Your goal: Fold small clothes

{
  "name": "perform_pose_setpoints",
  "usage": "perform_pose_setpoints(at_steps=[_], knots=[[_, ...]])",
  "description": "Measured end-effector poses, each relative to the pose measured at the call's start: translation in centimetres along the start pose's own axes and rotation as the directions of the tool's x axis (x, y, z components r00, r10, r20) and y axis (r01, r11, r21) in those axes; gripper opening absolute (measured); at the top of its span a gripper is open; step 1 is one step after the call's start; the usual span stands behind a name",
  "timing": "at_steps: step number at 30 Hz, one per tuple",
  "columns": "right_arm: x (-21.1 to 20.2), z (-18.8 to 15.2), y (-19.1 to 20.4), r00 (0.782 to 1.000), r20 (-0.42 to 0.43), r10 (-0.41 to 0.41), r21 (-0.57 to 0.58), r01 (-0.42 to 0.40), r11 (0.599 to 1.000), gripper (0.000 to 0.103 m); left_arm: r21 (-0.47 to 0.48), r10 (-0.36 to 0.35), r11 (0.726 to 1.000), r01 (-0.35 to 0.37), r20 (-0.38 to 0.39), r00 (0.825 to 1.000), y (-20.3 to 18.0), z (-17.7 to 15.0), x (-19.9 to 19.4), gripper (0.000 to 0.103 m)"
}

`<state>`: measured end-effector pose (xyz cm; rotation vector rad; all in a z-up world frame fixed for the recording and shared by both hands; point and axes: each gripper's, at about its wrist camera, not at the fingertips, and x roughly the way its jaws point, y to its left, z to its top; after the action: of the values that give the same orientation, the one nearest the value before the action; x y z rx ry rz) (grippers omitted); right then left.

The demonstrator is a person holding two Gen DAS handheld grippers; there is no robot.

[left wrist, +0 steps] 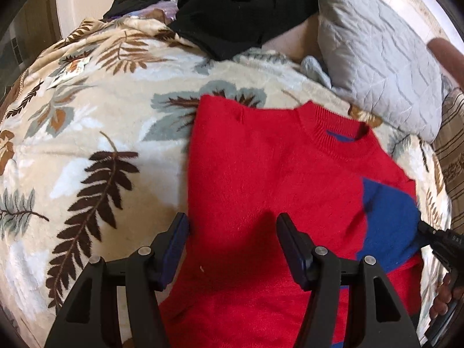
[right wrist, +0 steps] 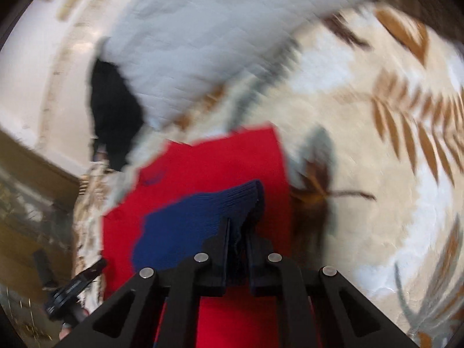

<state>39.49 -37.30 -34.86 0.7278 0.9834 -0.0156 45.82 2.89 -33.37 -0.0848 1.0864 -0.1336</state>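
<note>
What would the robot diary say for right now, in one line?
step: folding sleeve | right gripper: shut on blue sleeve | left gripper: open above red sweater

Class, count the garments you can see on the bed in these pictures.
2: a red sweater lying on the leaf-print blanket, its blue sleeve in the right gripper; a black garment behind. More may be hidden.

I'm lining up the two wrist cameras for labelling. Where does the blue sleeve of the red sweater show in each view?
Left wrist: the blue sleeve lies at right of centre, across the red sweater.
Right wrist: the blue sleeve sits low at centre, its cuff pinched in the right gripper.
Shared landmark: the grey quilted pillow, above the sweater in both.
</note>
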Motion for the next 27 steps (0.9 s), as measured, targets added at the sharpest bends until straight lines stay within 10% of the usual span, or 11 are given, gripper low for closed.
perform_pose_setpoints(at_steps=[6, 10, 16, 23, 27], knots=[[-2.9, 1.8, -1.2, 0.987, 0.158, -0.028, 0.095, 0.013, 0.995, 0.019, -0.005, 0.018, 1.000, -0.018, -0.027, 0.999, 0.1, -0.3, 0.8, 0.064], [-2.3, 1.8, 0.5, 0.985, 0.136, 0.105, 0.006, -0.107, 0.994, 0.058, 0.019, 0.018, 1.000, -0.018, 0.012, 1.000, -0.7, -0.2, 0.1, 0.064], [2.4, -1.1, 4.6, 0.998, -0.053, 0.042, -0.183, -0.051, 0.982, 0.054, 0.051, 0.071, 0.996, -0.069, -0.021, 0.997, -1.2, -0.2, 1.1, 0.068], [0.3, -1.0, 7.4, 0.993, 0.083, 0.078, -0.313, -0.048, 0.948, 0.052, 0.129, 0.177, 0.974, -0.184, 0.063, 0.982, -2.8, 0.2, 0.8, 0.069], [3.7, -2.4, 9.0, 0.998, -0.034, 0.043, -0.365, -0.053, 0.929, 0.053, 0.177, 0.257, 0.946, -0.272, 0.102, 0.961, -3.3, -0.4, 1.4, 0.079]])
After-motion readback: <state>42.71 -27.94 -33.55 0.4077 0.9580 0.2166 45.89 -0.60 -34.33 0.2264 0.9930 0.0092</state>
